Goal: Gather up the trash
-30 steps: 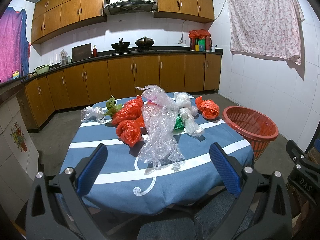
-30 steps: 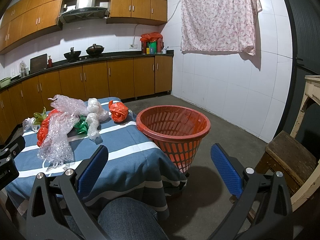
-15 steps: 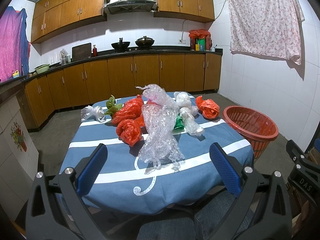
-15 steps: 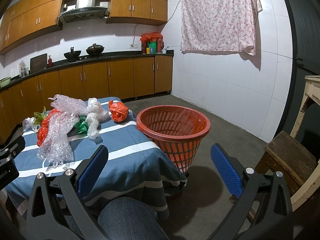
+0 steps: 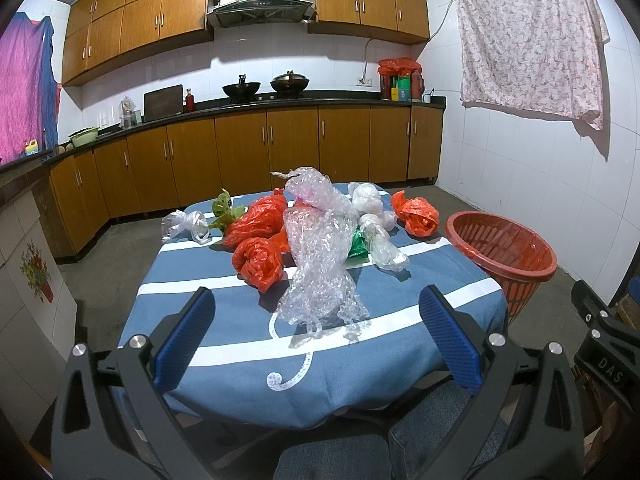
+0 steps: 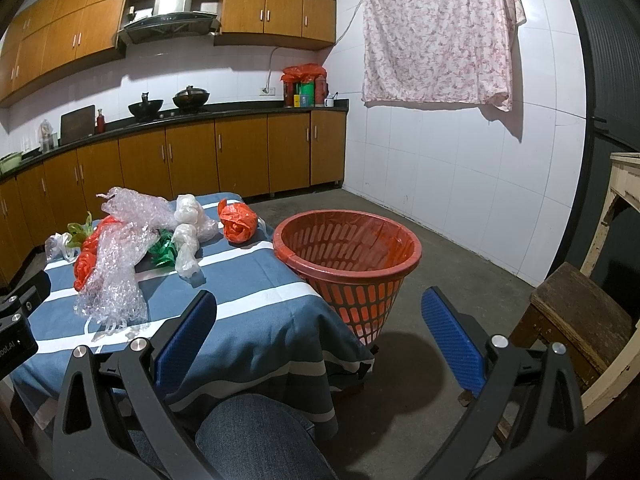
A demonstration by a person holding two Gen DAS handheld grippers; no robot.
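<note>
While the left tongs [image 5: 316,332] stood wide apart and empty at the near edge of the desk [image 5: 240,344], the pile of trash lay ahead of them across the striped blue cloth, none of it touching either blue pad. Nearest, and almost centred between the fingers, was the clear bubble wrap [image 5: 320,256], a long crumpled length whose axis ran away from the tongs toward the far side, its frayed end pointing back at them. Just left of it sat a red plastic bag [image 5: 258,262], with another red bag [image 5: 258,220] behind it, a green scrap [image 5: 358,246] and whitish bags [image 5: 380,240] to the right, and a further red bag [image 5: 416,216] near the far right corner. A small clear bag [image 5: 186,226] lay apart at the far left, beside what looked like a green leafy scrap, though the view was too small to be sure. The right tongs [image 6: 320,328] were likewise spread wide and empty, held off the desk's right edge, with the red basket [image 6: 348,256] standing on the floor ahead between their fingers, just beside the desk. Compared with the frames of a second before, nothing had shifted: both tongs and every piece of trash kept the same places.
</note>
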